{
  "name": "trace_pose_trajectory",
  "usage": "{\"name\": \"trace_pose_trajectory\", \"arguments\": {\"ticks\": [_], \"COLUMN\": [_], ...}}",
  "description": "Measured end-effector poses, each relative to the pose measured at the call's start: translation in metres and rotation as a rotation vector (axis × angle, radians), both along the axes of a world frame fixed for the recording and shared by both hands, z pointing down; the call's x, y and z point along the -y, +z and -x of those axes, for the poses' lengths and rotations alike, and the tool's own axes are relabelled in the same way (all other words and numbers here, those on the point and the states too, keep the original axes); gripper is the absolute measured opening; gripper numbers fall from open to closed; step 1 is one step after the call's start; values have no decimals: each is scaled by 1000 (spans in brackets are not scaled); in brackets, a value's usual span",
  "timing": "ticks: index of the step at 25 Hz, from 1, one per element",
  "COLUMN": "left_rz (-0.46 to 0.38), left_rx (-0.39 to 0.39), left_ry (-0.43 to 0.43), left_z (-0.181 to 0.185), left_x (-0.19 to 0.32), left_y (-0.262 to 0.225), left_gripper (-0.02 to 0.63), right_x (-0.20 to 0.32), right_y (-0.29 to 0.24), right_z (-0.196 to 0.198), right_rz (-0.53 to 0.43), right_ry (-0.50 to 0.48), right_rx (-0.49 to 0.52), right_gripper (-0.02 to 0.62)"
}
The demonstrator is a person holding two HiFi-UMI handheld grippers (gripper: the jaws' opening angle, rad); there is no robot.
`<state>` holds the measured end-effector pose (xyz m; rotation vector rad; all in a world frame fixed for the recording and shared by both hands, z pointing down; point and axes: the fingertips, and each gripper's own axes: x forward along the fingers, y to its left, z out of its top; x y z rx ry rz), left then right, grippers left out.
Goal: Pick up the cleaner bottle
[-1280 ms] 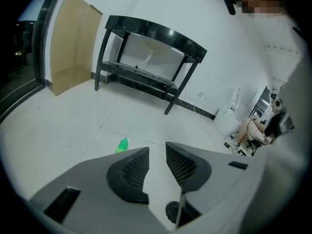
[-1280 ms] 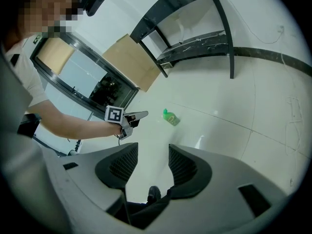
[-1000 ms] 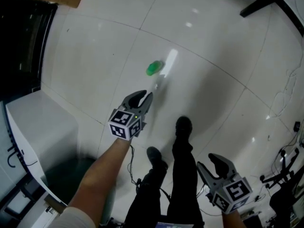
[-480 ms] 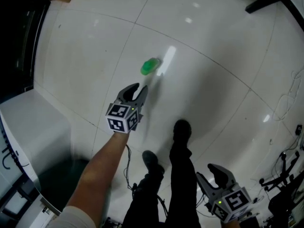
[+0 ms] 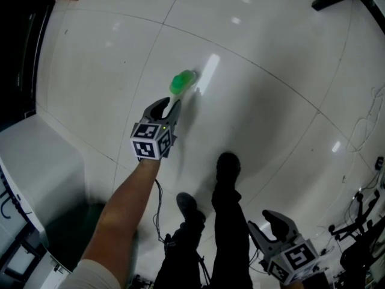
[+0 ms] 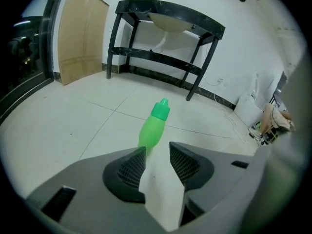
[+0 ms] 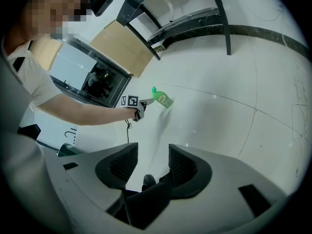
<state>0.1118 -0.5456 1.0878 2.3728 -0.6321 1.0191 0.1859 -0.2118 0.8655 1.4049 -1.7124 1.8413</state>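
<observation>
The cleaner bottle [image 5: 182,81] is bright green with a green cap and stands upright on the white tiled floor. In the left gripper view the cleaner bottle [image 6: 153,126] rises just beyond my jaw tips. My left gripper [image 5: 168,106] reaches down to it; its jaws have just been opening and stand open, with nothing between the pads [image 6: 129,167]. At the bottom right my right gripper [image 5: 267,218] hangs open and empty, far from the bottle. The right gripper view shows the bottle [image 7: 163,99] and the left gripper [image 7: 142,102] from a distance.
A black-framed table [image 6: 165,18] and a sheet of cardboard [image 6: 80,38] stand against the far wall. A white cabinet [image 5: 36,155] is at the left. The person's legs and shoes [image 5: 225,167] are between the grippers. Cables [image 5: 361,125] lie at the right.
My left gripper has moved down and forward, so its tips now sit right at the bottle. The right gripper has sunk slightly toward the lower edge.
</observation>
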Motion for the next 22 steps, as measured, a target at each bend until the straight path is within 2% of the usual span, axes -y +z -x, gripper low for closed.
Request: {"name": "trace_pose_trajectory", "arguments": {"ticks": [6, 10, 22], "left_rz": [-6, -31, -108], "left_rx": [26, 10, -31], "left_ry": [-14, 14, 11], "left_z": [1, -11, -44], "left_x": [3, 8, 31], "left_y": [23, 32, 50], "left_gripper": [282, 290, 290], "right_x": [-4, -12, -21], "right_y": [12, 19, 41], "right_z": [4, 9, 9], "right_rz": [14, 31, 73], "right_ry": [-8, -32, -53], "right_rx": [8, 17, 30], "right_gripper": [202, 202, 202]}}
